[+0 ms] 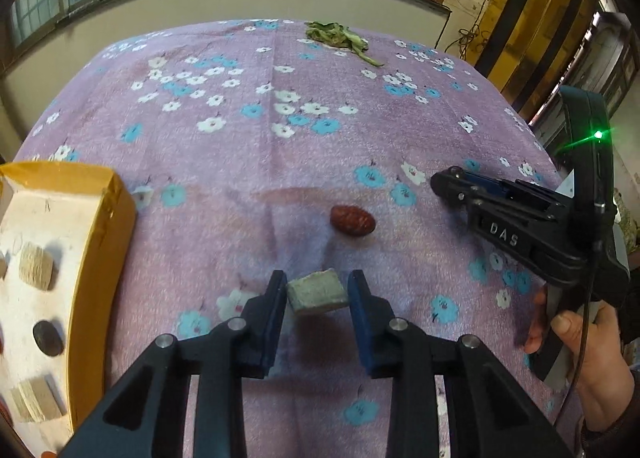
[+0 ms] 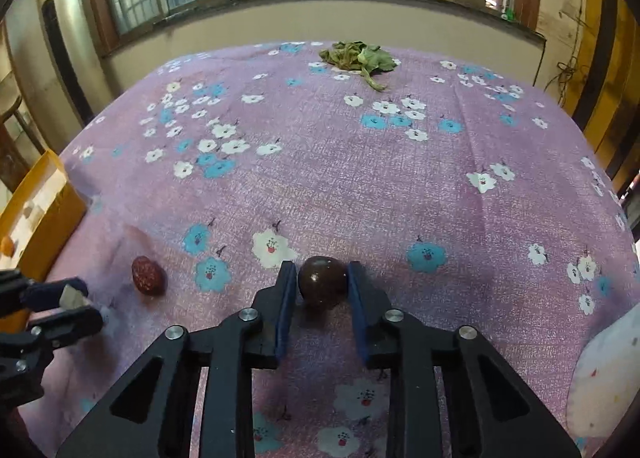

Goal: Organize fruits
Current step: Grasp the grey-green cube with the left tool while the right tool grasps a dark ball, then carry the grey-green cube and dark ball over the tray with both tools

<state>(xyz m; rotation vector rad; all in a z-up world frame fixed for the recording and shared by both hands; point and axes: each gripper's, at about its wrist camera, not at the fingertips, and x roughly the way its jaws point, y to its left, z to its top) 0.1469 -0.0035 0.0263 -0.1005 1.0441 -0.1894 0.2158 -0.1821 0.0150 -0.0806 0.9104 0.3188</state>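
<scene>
My left gripper is shut on a pale greenish-grey cube piece, held just above the purple flowered cloth. It also shows in the right wrist view at the far left. My right gripper is shut on a dark brown round fruit; it shows in the left wrist view at the right. A red date lies on the cloth between the grippers, also seen in the right wrist view.
A yellow-edged box at the left holds several pale cubes and a dark fruit; it also shows in the right wrist view. Wilted green leaves lie at the far edge of the table. A wall and windows stand behind.
</scene>
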